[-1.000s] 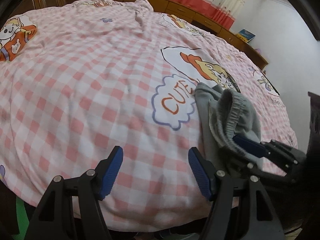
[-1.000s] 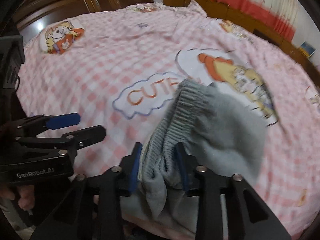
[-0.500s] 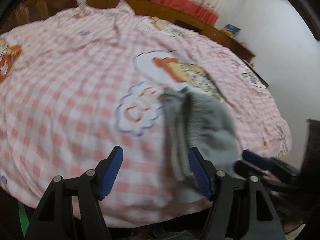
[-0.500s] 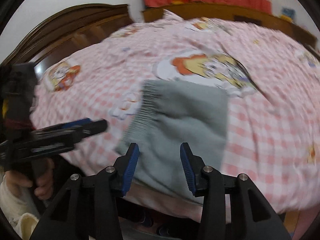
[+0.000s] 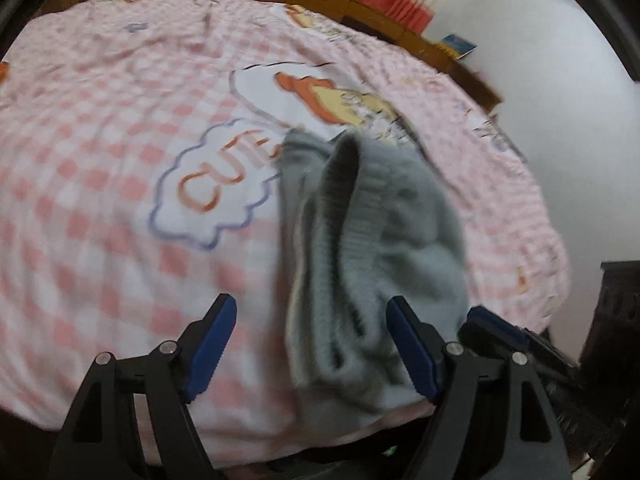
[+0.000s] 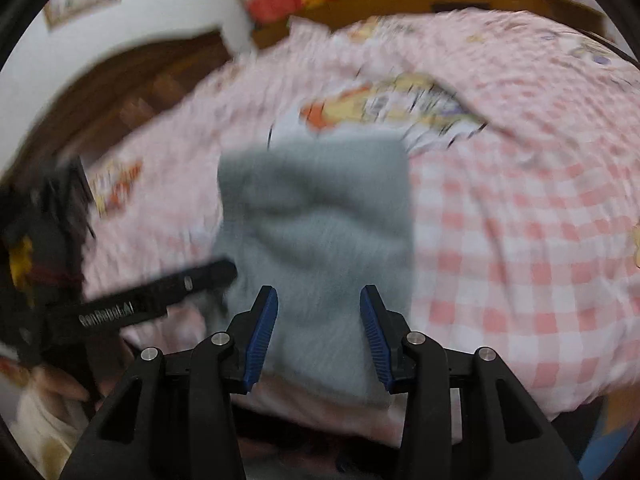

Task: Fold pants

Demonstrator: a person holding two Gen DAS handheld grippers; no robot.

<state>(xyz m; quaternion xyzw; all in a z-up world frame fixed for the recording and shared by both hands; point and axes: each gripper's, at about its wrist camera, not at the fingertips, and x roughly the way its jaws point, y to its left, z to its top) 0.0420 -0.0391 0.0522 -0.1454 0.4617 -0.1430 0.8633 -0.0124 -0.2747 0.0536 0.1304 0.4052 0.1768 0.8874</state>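
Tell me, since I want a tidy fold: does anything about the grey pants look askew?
Yes. The grey pants lie bunched at the near edge of the bed, the ribbed waistband standing up in a loop instead of lying flat. Both the left hand-held gripper and the right hand-held gripper are open, holding nothing.

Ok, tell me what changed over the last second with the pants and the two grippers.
The right gripper let go of the grey pants: a second ago it was clamped on the waistband, now it is open and pulled back. The pants dropped into a folded bundle on the checked bedspread. The left gripper stayed open, though it swung toward the bundle.
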